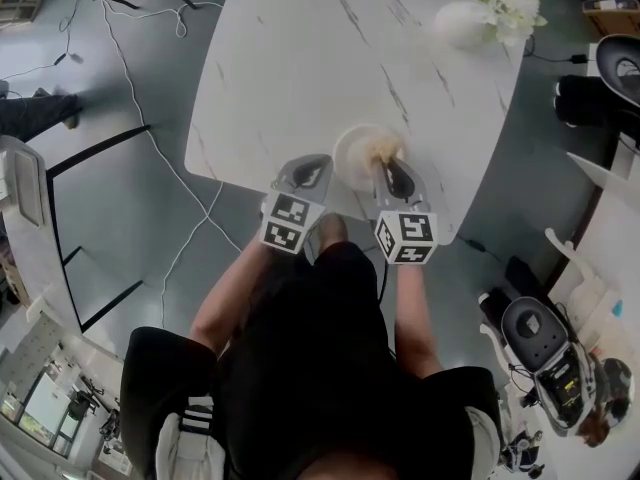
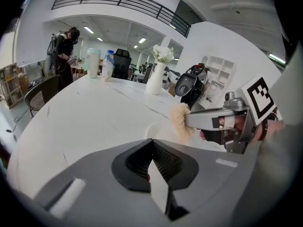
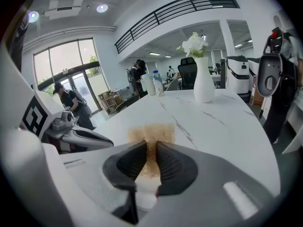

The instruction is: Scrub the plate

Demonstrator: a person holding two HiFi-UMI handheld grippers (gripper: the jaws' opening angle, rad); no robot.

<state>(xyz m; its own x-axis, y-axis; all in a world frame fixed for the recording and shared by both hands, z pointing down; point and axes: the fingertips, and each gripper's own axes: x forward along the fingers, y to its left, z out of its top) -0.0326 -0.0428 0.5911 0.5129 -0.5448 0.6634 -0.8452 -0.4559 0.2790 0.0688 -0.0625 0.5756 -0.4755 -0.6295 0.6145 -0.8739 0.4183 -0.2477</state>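
Observation:
A small white plate lies near the front edge of the white marble table. A fluffy tan scrubber rests over the plate's right side, and my right gripper is shut on it. In the right gripper view the scrubber sticks out past the jaws. My left gripper sits at the plate's left rim with its jaws shut. I cannot tell whether it touches the rim. The left gripper view shows the shut left gripper, the plate faintly, and the scrubber to the right.
A white vase of flowers stands at the table's far right corner. Bottles stand at the far end. The table's front edge runs just under both grippers. Cables, chairs and a person are on the floor around.

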